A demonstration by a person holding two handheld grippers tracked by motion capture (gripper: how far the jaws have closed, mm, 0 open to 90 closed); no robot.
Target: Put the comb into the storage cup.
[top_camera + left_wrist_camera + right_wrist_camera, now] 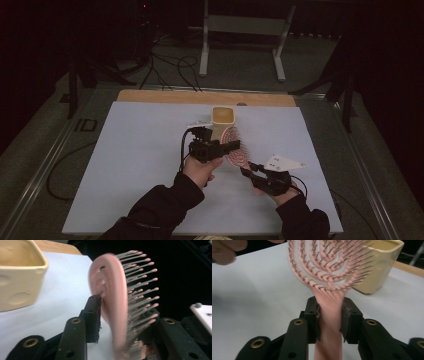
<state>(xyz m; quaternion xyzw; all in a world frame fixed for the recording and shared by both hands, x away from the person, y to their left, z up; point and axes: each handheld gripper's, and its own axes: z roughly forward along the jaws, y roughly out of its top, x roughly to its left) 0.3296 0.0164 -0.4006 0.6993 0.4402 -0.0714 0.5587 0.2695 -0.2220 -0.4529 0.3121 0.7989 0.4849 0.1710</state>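
Dim surroundings framed a white sheet-covered table (140, 170) at the time of inspection. Your right gripper (329, 315) was clenched on the flat handle of the pink plastic vented hairbrush with ball-tipped bristles (325, 267), both pads pressing the handle's sides just below the head. Your left gripper (117, 312) had its jaws closed on the brush head: one pad sat against the smooth curved back, the other jaw stood on the bristle side, and the pins hid its pad. The brush was therefore held clear of the table between both grippers, standing roughly on edge, just beside the cream square ceramic cup (223, 120).

Judged from its open-ribbed frame, the brush should be light and fairly stiff along the handle, while the slotted head is likely to flex and the thin pins to bend under pressure. Smooth plastic may slip if the grip is loosened. You would be better advised to carry the load on the handle, where the right pads already sat, and to treat the head grip as a steadying hold only.

Beyond the jaws, the cup stood upright near the table's far middle, and your right hand (280, 187) lay low at the near right edge.
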